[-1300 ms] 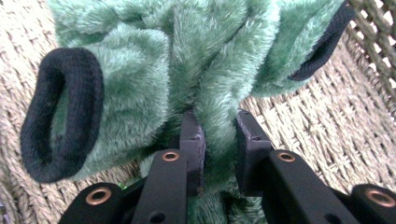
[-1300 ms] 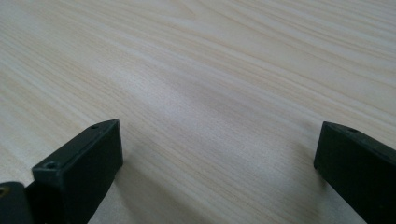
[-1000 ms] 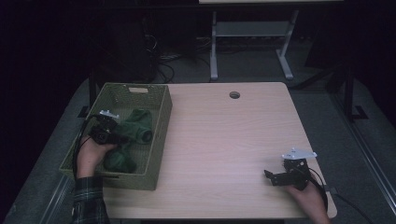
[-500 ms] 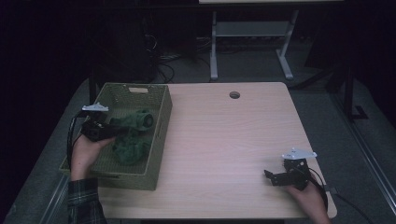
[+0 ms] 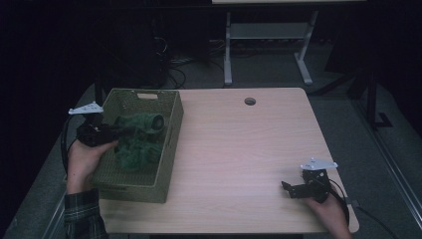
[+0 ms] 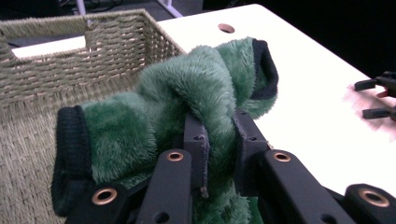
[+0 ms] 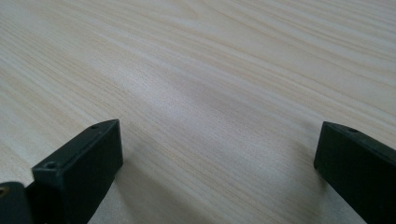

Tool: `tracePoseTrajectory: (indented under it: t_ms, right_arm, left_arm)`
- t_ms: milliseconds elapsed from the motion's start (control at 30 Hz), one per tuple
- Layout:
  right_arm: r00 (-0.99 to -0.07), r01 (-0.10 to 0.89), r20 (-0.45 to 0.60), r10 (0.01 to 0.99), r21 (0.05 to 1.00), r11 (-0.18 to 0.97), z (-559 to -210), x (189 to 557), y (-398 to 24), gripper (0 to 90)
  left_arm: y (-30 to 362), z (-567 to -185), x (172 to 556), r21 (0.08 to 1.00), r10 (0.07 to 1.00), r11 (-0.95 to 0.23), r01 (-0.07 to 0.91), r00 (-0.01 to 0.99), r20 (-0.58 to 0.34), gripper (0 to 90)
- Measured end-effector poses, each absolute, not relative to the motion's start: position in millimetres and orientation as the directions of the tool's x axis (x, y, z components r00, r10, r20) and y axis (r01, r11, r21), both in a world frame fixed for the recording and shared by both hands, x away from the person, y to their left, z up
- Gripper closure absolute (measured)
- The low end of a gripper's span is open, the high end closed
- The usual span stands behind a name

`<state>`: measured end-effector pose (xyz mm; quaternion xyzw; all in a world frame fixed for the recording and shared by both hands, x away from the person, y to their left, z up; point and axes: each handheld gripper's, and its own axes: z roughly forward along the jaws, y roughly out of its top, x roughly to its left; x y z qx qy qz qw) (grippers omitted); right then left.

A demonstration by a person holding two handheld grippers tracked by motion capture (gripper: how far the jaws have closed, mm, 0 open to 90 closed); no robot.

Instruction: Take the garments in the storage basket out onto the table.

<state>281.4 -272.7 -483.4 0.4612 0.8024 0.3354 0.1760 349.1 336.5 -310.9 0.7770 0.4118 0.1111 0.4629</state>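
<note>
A green fleecy garment with dark knit cuffs (image 5: 145, 122) hangs above the woven basket (image 5: 171, 130). My left gripper (image 5: 130, 130) is shut on it; in the left gripper view the two jaws pinch a fold of the fleece (image 6: 196, 79) at my left gripper (image 6: 219, 135). More green fleece (image 5: 135, 155) lies lower in the basket. My right gripper (image 5: 285, 188) rests on the table near the front right corner. Its jaws stand wide open in the right gripper view (image 7: 217, 144), with bare wood between them.
The basket (image 6: 70, 51) stands at the left end of the light wooden table (image 5: 239, 149). A round cable hole (image 5: 250, 101) sits near the far edge. Cables and a metal stand are on the dark floor beyond. My right gripper (image 6: 376, 95) shows far off in the left gripper view.
My left hand has risen and drawn back toward the basket's left side, lifting the green garment off the pile. The right hand has not moved.
</note>
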Motion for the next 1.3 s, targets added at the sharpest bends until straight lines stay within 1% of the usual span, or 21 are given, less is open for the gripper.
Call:
tracePoseTrajectory:
  t_ms: [467,667,967,1133,1300]
  right_arm:
    - [-0.513,0.622,0.027,0.858,0.701,0.350,-483,281,-273,0.9]
    - [-0.513,0.622,0.027,0.858,0.701,0.349,-483,281,-273,0.8]
    - [-0.513,0.622,0.026,0.858,0.701,0.350,-483,281,-273,0.8]
    - [-0.514,0.621,0.025,0.857,0.700,0.352,-483,281,-273,0.8]
    - [-0.514,0.621,0.025,0.857,0.701,0.352,-483,281,-273,0.9]
  left_arm:
    - [331,-274,347,0.854,0.688,-0.214,0.474,0.694,-0.212,78.7]
    - [325,-256,344,0.875,0.674,-0.211,0.437,0.713,-0.194,78.8]
    - [303,-234,343,0.888,0.653,-0.237,0.394,0.742,-0.155,78.8]
    - [290,-228,344,0.897,0.629,-0.237,0.373,0.762,-0.151,79.1]
    - [266,-220,346,0.904,0.596,-0.250,0.347,0.791,-0.138,79.6]
